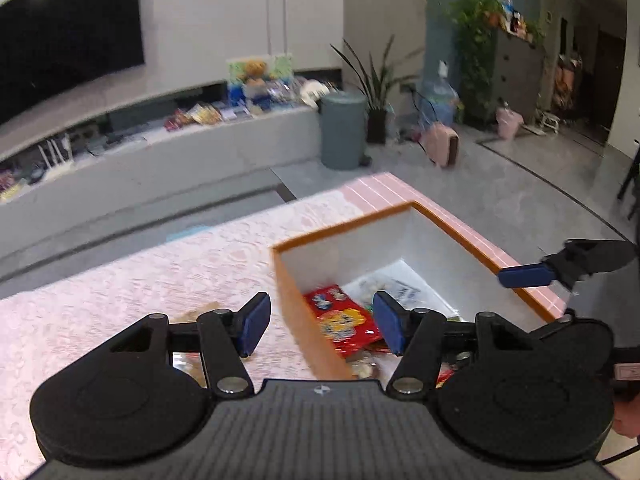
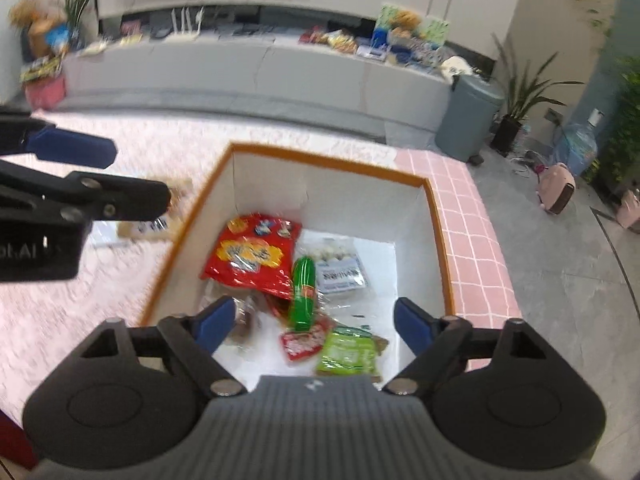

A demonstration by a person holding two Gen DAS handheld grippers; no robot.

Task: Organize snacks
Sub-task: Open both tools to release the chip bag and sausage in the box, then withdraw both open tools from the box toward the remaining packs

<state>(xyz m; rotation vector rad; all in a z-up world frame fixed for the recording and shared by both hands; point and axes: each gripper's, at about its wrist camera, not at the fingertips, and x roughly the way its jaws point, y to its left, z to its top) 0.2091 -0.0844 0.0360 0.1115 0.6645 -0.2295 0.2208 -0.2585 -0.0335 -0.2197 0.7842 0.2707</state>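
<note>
So the right gripper point(image 2: 312, 322) has its blue pads spread wide with nothing between them, hanging over the open box point(image 2: 328, 166). The left gripper point(image 1: 322, 326) is also spread wide and empty, sitting over the box's left wall, one pad outside on the tablecloth side and the other over the inside.

The right wrist view is the one that actually shows the snacks properly: a big red bag point(image 2: 254, 258) toward the left of the box floor, a green tube-shaped pack point(image 2: 304, 292) lying partly on top of it, a clear pouch with a blue-and-white label point(image 2: 338, 268) just right of that, a small red packet point(image 2: 302, 344) and a light green packet point(image 2: 348, 354) nearest the camera. There's also a brownish wrapped thing by the left pad, too blurry to call.

From the left wrist view you only get the red bag point(image 1: 344, 320) and a bit of the clear pouch point(image 1: 394, 288); the rest is hidden by the box wall point(image 1: 304, 312) and the gripper. It does show the right gripper's pad point(image 1: 526, 275) poking in over the far rim.

One more snack pack point(image 2: 154, 224) lies outside the box on the pink tablecloth point(image 2: 80, 312), partly behind the left gripper point(image 2: 74, 152) in the right view.
</note>
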